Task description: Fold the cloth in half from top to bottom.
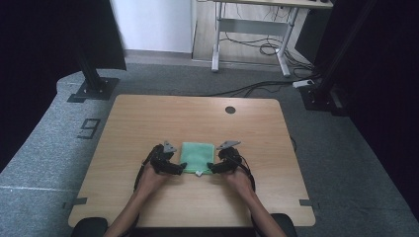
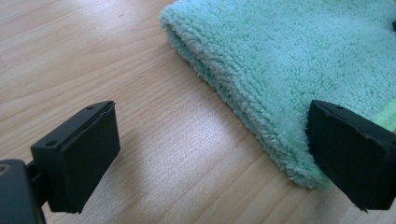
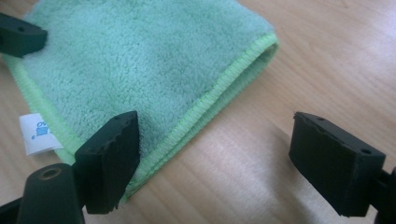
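The green cloth (image 1: pixel 197 157) lies folded into a compact, roughly square pad near the front middle of the wooden table (image 1: pixel 148 118) — the folding looks largely done, perhaps 1 more fold or a release left. Left gripper (image 1: pixel 179 170) and right gripper (image 1: pixel 213 169) flank its near corners, jaws apart, clamping nothing. It is fluffy microfibre with a stitched hem and a white tag (image 3: pixel 37 133).

You get soft, even light from above with pale glare patches on the wooden table (image 2: pixel 154 154) in both gripper views, faint shadows beneath the jaws, sharp cloth (image 3: pixel 140 60) fibres up close, and dark, murky edges left and right in the high view.
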